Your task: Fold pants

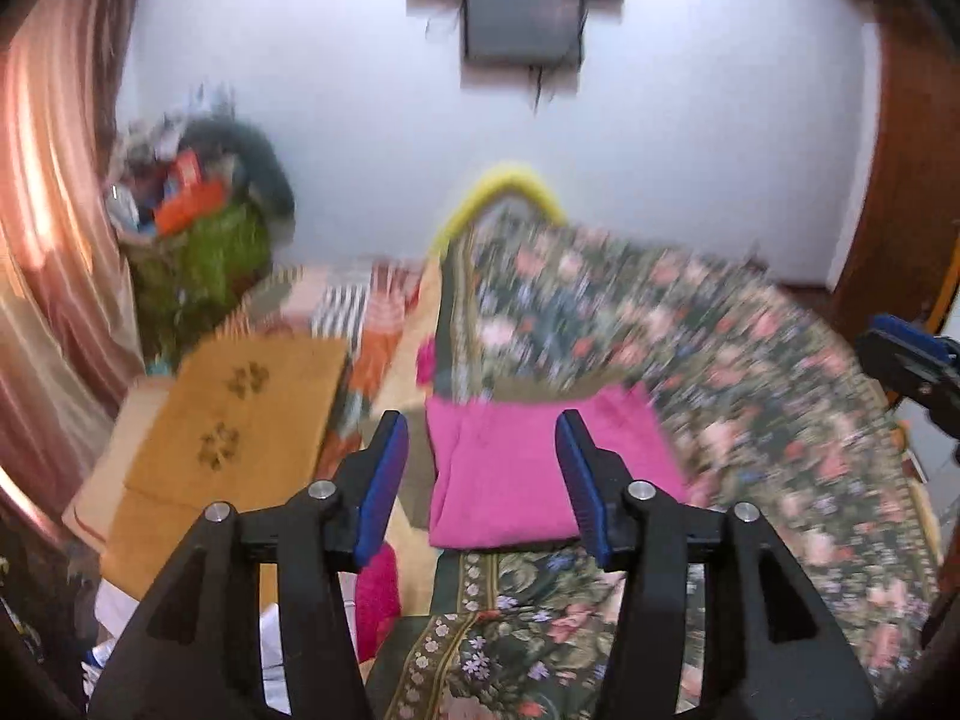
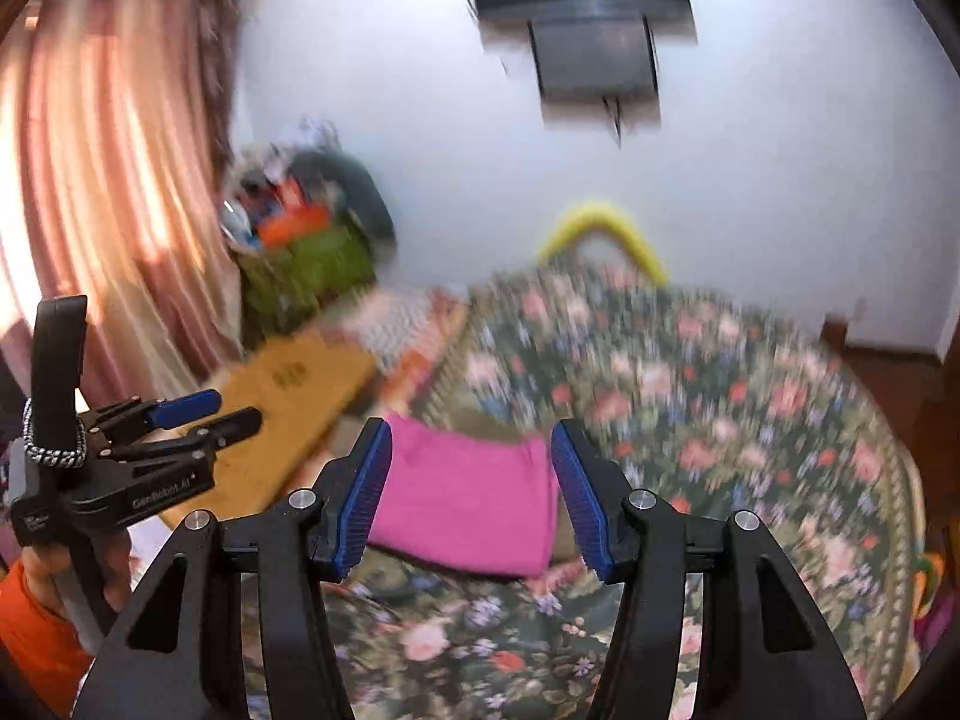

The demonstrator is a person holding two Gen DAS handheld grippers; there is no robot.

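"GenRobot.AI" lettering marks left hand-held gripper (image 2: 204,411) beside folded pants (image 2: 465,507).

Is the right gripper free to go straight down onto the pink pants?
Probably yes: the right gripper is open and empty, the folded pink pants lie uncovered on the floral blanket, nothing between.

Floral-covered bed (image 1: 750,372) with folded pink pants (image 1: 516,468) on top

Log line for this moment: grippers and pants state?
left gripper: open, empty | right gripper: open, empty | pink pants: folded rectangle on floral bedspread, untouched | views motion-blurred
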